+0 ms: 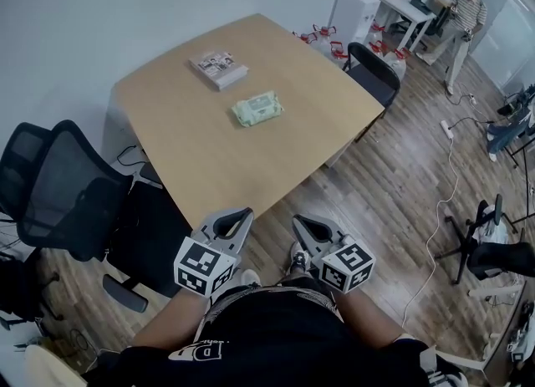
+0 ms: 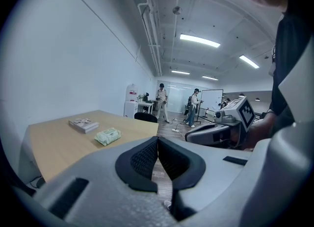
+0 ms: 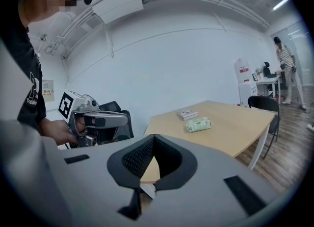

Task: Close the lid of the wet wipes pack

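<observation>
Left hand-held gripper (image 1: 237, 216) and right hand-held gripper (image 1: 302, 224) have jaws together, far from wipes pack (image 1: 257, 109)

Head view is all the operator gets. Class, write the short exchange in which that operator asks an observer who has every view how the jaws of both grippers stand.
Operator: Are the jaws on my left side apart?
Observer: No. The left gripper has its jaws together, with nothing between them.
Operator: And the other side?
Observer: The right gripper is shut and empty too. From there, the wet wipes pack lies well beyond its jaws on the table.
</observation>
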`<state>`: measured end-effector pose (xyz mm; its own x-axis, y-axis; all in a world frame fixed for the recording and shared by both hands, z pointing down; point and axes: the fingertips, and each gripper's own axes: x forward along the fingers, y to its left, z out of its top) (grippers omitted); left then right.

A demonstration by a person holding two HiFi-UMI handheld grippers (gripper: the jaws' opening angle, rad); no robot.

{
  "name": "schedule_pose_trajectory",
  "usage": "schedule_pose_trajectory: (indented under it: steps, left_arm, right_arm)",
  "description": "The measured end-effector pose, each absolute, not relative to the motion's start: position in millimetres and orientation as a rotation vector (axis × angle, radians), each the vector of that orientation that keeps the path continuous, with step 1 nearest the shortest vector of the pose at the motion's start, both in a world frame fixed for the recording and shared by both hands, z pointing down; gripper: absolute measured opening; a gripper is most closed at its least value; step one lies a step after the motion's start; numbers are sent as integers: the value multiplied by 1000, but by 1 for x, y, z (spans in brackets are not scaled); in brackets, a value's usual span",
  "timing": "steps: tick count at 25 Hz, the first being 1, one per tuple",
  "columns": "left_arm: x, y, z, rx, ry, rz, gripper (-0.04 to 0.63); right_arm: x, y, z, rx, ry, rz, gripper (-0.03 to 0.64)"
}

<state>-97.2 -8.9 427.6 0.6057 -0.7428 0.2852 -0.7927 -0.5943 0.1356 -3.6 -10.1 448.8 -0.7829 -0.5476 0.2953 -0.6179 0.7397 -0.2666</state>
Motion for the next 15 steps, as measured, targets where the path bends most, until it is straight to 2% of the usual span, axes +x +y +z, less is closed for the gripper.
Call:
schedule_pose_trajectory:
  steps: [15]
  left_arm:
    - [-106,-13,429,2586,-1278,279,18]
  right_arm:
    - [-12,-12,450,910,-2747,514,2]
